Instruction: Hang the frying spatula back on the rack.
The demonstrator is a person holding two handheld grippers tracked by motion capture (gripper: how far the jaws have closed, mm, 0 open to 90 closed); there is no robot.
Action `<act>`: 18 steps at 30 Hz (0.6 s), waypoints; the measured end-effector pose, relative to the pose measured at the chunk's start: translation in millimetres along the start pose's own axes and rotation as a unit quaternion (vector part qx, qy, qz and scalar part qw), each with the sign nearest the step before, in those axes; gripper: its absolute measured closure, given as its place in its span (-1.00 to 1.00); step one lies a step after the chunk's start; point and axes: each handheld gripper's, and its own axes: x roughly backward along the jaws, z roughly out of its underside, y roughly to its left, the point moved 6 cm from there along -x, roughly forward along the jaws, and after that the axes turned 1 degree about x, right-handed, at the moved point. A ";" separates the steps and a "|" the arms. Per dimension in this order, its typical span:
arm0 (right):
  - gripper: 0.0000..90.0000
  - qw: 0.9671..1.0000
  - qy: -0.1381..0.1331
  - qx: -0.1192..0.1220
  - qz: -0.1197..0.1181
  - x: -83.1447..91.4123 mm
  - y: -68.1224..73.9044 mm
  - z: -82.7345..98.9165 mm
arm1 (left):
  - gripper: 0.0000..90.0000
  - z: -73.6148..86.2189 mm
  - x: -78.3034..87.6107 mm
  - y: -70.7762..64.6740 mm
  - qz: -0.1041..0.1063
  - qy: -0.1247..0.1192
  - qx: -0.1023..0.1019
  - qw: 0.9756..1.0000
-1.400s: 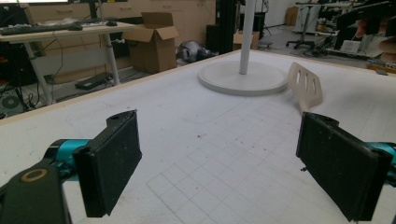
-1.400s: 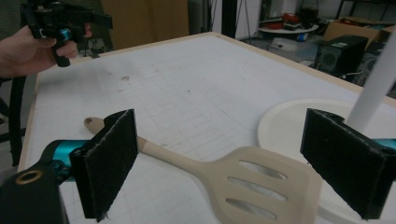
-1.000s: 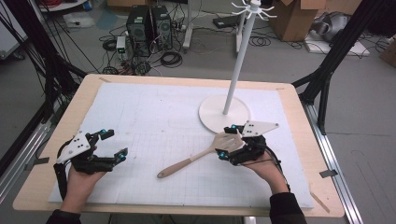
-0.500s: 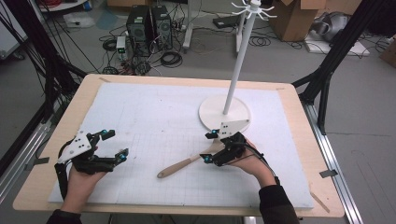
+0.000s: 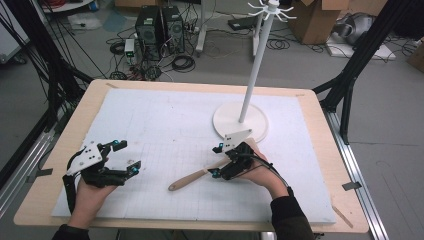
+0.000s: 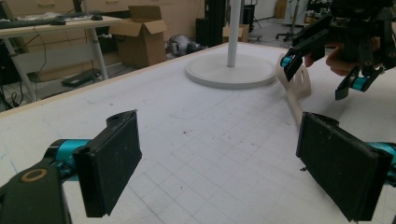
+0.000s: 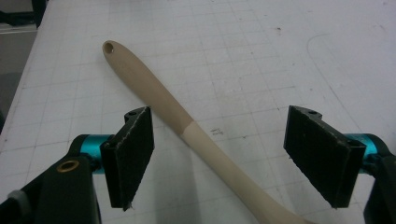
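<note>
The white mat (image 5: 165, 125) covered the table, the white stand (image 5: 240, 121) at two o'clock. The left gripper (image 5: 122, 156) sat released at eight o'clock. At center, the right gripper (image 5: 216, 161) straddled the wooden spatula (image 5: 192, 177), jaws closing in but pads not yet pressing it.

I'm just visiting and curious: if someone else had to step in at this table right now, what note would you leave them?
Right hand-held gripper: open, jaws just been closing, straddling the handle of the pale wooden slotted spatula without pressing on it.
Left hand-held gripper: open, nothing between its jaws, low over the white gridded mat.
Spatula lies flat on the mat, near the round base of the white hook stand.
Done: right gripper lined up over the handle.
Left: close on the spatula and lift it; probably hang it on the stand.
</note>
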 end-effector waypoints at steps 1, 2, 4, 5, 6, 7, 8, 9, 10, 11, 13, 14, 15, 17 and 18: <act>-0.48 1.000 0.000 0.000 0.000 0.0 0.0 0.0 | -0.69 0.0 0.0 0.0 0.000 0.000 0.000 1.000; -0.48 1.000 0.001 0.001 -0.001 -0.9 0.0 0.3 | -0.69 0.0 -0.9 -0.5 0.000 -0.001 -0.001 1.000; -0.48 1.000 0.001 0.000 -0.002 -1.0 -0.1 0.3 | -0.69 -0.1 -1.0 -0.9 0.000 0.000 -0.001 1.000; -0.48 1.000 0.000 0.000 0.000 0.6 -0.5 0.2 | -0.69 -0.4 -1.5 -1.7 0.002 0.000 -0.001 1.000; -0.48 1.000 -0.002 0.000 0.002 1.6 -0.8 -0.3 | -0.69 -0.7 -1.6 -1.9 0.002 0.000 -0.003 1.000; -0.48 1.000 -0.007 -0.002 0.001 3.8 -0.2 -1.1 | -0.69 -1.0 -1.9 -2.5 0.003 -0.001 -0.001 1.000; -0.48 1.000 -0.012 -0.004 0.001 6.6 0.0 -2.1 | -0.69 -1.3 -2.2 -3.0 0.003 -0.001 -0.001 1.000; -0.48 1.000 -0.021 -0.004 0.000 9.9 0.1 -3.3 | -0.69 -1.7 -2.8 -3.8 0.004 -0.002 0.000 1.000; -0.49 1.000 -0.027 -0.009 0.000 14.1 0.6 -4.4 | -0.69 -2.2 -3.5 -4.6 0.004 -0.003 -0.001 1.000; -0.49 1.000 -0.027 -0.009 0.000 14.1 0.6 -4.4 | -0.69 -2.2 -3.5 -4.6 0.004 -0.003 -0.001 1.000; -0.52 0.998 -0.051 -0.023 -0.004 27.7 2.2 -7.2 | -0.69 -3.5 -7.4 -8.4 0.010 -0.003 -0.002 1.000; -0.54 0.998 -0.058 -0.026 -0.002 32.2 2.4 -8.2 | -0.69 -3.9 -8.7 -9.9 0.012 -0.003 -0.001 1.000; -0.55 0.998 -0.062 -0.028 0.001 35.4 2.9 -8.7 | -0.69 -4.6 -11.3 -12.2 0.015 -0.003 -0.002 1.000; -0.59 0.997 -0.072 -0.030 0.008 43.4 4.7 -9.9 | -0.69 -4.9 -12.9 -13.7 0.017 -0.001 -0.003 1.000; -0.61 0.996 -0.080 -0.034 0.010 48.1 6.0 -10.5 | -0.69 -6.6 -19.2 -19.1 0.024 -0.001 -0.002 1.000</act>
